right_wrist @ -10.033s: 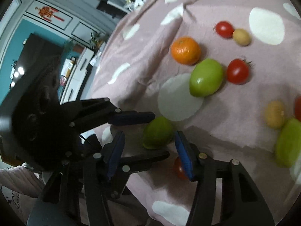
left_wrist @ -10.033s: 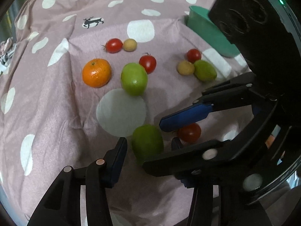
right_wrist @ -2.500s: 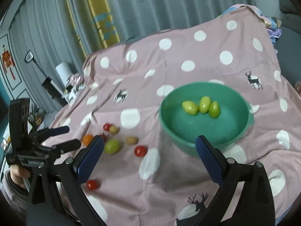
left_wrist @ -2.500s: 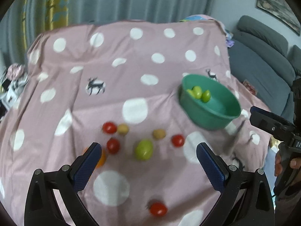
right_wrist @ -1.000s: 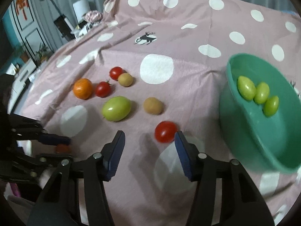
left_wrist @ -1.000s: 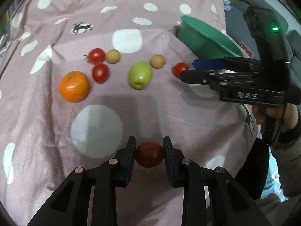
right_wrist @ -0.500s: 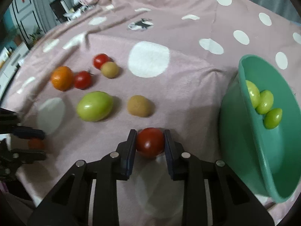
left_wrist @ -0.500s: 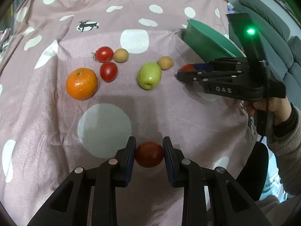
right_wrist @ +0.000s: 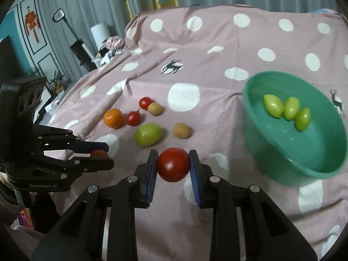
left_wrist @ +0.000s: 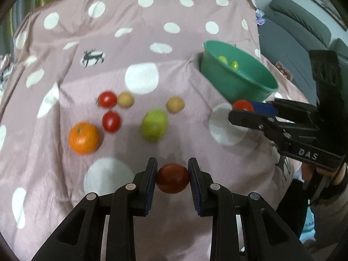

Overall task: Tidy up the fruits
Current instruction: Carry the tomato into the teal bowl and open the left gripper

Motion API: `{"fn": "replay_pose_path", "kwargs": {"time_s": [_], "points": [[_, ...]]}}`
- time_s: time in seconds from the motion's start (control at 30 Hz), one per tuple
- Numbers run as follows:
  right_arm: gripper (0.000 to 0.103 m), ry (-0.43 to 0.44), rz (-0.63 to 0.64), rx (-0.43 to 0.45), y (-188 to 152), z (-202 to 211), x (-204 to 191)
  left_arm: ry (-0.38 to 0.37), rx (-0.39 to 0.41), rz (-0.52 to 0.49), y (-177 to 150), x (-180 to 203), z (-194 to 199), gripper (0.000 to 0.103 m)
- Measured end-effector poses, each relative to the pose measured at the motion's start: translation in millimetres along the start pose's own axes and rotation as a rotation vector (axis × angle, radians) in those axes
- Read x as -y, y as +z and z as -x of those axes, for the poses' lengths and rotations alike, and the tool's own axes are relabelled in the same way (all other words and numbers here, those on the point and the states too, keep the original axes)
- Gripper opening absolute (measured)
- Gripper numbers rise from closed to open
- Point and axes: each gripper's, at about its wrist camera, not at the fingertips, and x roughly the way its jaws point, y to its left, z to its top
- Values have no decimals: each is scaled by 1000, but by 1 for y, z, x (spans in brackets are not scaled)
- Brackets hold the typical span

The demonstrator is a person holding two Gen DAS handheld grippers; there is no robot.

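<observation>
Item: two tomatoes, each clamped and held above the cloth. Left gripper (left_wrist: 172,179) is closed on a dark tomato (left_wrist: 172,178); right gripper (right_wrist: 173,168) on a red tomato (right_wrist: 173,167). Green bowl (right_wrist: 322,143) is located forward-right, nearer the right gripper.

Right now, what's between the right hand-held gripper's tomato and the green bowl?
Only bare dotted cloth lies between the tomato in the right hand-held gripper and the green bowl, per the right wrist view.
</observation>
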Motion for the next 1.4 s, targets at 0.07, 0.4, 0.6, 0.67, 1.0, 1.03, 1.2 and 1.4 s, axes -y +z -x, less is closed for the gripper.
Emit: {"fn": "replay_pose_path", "kwargs": {"time_s": [0.07, 0.4, 0.6, 0.67, 1.0, 1.03, 1.2, 1.4], "points": [[29, -5, -23, 27, 0, 10, 7, 7, 14, -9, 9, 5, -1, 30], [29, -72, -151, 172, -1, 50, 45, 51, 116, -87, 60, 46, -5, 30], [29, -123, -197, 219, -2, 68, 68, 48, 156, -172, 90, 78, -12, 30], [29, -138, -211, 233, -2, 73, 76, 52, 166, -200, 98, 88, -16, 30], [29, -191, -273, 275, 3, 81, 113, 43, 172, -282, 135, 126, -45, 30], [29, -194, -281, 273, 3, 80, 117, 42, 167, -283, 138, 128, -49, 30], [29, -212, -311, 243, 3, 70, 131, 29, 130, -294, 147, 136, -71, 30], [31, -215, -314, 210, 2, 58, 137, 34, 82, -296, 146, 138, -92, 30]]}}
